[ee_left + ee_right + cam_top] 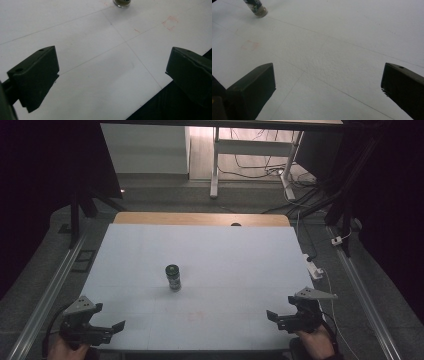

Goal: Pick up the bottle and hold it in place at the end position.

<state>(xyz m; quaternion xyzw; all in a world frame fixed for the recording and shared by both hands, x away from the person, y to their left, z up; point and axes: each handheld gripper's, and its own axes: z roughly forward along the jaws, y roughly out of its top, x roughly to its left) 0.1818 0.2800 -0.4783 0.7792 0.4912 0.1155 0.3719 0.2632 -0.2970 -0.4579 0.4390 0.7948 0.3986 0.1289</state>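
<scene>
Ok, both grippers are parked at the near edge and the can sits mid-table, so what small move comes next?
Probably ease the left gripper forward toward the can. The can stands upright and alone on the white table; both grippers are open and apart from it, the right gripper about as far, so either could go.

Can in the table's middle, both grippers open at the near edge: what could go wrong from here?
The can is narrow, upright and unsupported; a jaw brushing it might tip and roll it. The left gripper sits by the table edge, as its own view shows, so it may catch there. The right gripper is equally far away.
</scene>
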